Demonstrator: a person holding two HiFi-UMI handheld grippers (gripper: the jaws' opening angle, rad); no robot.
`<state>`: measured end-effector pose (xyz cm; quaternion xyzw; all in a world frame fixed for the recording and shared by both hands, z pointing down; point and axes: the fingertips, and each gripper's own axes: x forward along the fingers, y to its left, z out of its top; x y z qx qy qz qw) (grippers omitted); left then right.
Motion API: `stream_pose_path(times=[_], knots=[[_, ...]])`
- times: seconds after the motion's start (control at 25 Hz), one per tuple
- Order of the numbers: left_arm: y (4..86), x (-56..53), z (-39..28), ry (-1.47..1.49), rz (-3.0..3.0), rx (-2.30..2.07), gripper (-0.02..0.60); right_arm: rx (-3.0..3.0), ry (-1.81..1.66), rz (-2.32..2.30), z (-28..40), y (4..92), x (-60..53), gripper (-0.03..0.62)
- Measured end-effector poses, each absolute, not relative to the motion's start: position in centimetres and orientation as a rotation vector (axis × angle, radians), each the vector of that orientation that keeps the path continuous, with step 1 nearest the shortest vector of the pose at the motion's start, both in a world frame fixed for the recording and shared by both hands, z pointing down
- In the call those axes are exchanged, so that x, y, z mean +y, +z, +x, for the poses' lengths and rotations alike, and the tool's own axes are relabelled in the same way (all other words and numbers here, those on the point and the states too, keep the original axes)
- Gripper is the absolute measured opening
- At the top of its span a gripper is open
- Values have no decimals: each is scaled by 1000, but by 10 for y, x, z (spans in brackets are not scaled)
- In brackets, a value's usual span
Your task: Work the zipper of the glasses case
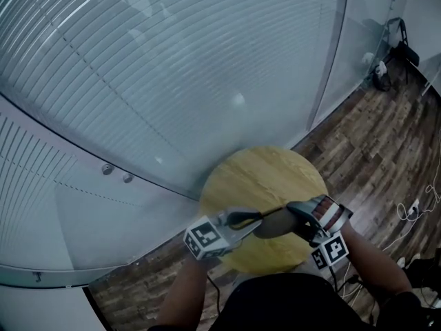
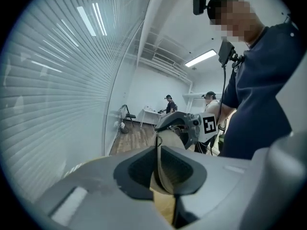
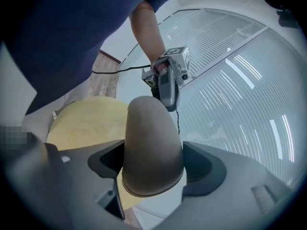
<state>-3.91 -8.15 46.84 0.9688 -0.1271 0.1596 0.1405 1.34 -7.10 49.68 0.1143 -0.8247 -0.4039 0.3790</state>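
Frosted glass wall (image 1: 172, 81) with fine horizontal ribbing fills the field ahead of both grippers and curves away to their right. Dark wood-plank floor (image 1: 372, 150) lies below them. A round, pale wood table (image 1: 262, 178) stands directly beneath the two tools; neither tool touches it. The right gripper (image 3: 153, 164) is spread wide and clamps the glasses case (image 3: 151, 138) across its broad end, one pad against each side of the shell. The case is brown and matte with a rounded profile. It is held clear above the tabletop and extends straight out from the right jaws toward the left gripper (image 2: 160, 171). The left gripper faces the right one from the opposite end. Its jaws are closed down to a narrow gap on the case's thin far end, where a dark seam line runs between the pads. A thin dark cord (image 3: 178, 121) hangs from the left gripper's tip, just beside the case.
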Motion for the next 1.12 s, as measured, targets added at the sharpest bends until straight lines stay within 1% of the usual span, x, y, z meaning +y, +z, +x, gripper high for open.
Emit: stream_pose_path(times=[0.12,0.36,0.48,0.56,0.72,0.8,1.12], knots=[[466,-82,-41,450,2804,-367,26,-2091,-1070,271,8,494,-71,373],[458,-84,-44,393,2799,-400,28,-2080,-1125,256,3,486,-68,373],[453,-84,-46,387,2826,-419,37,-2085,-1136,251,-2,484,-67,373],[451,-85,-48,384,2830,-431,77,-2090,-1139,251,-5,483,-67,373],[445,-86,-51,335,2835,-424,87,-2115,-1129,271,-10,479,-69,371],[442,-83,-51,320,2838,-405,110,-2115,-1133,277,-11,477,-70,373],[437,-84,-49,264,2839,-409,98,-2087,-1170,258,-11,476,-69,371]])
